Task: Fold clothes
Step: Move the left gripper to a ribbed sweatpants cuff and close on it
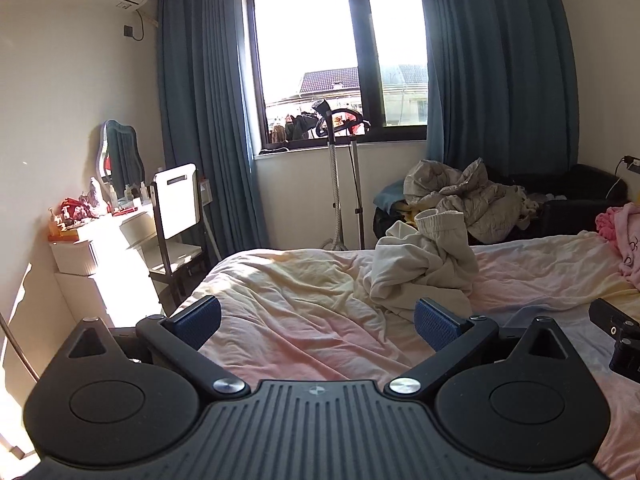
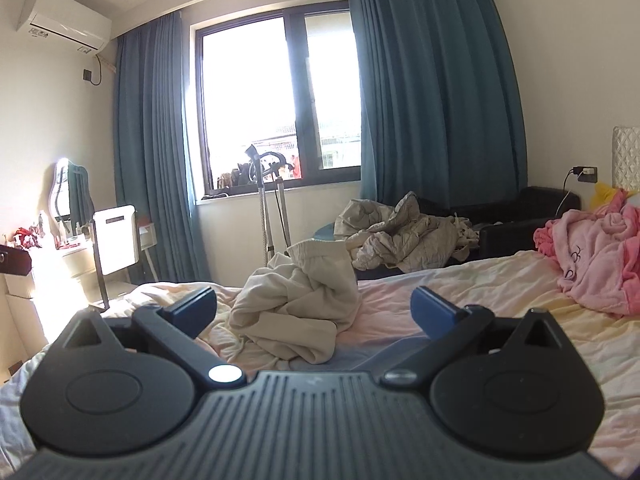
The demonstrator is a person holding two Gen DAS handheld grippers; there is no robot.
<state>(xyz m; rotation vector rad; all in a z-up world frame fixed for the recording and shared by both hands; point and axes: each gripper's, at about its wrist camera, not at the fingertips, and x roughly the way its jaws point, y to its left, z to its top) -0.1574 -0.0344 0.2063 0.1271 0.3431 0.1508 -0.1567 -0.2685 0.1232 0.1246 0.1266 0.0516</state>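
Hovering level — left gripper (image 1: 318, 320), right gripper (image 2: 314, 314) — agape.

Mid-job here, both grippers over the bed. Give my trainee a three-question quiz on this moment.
1. True or false: the left gripper is shut on the cream garment.
2. Where does the pink robe lie, seen from the right wrist? A) on the chair B) on the bed, far right C) on the windowsill
3. Fill in: the right gripper is ____, with the crumpled cream garment ahead of it.

Key: 1 false; 2 B; 3 open
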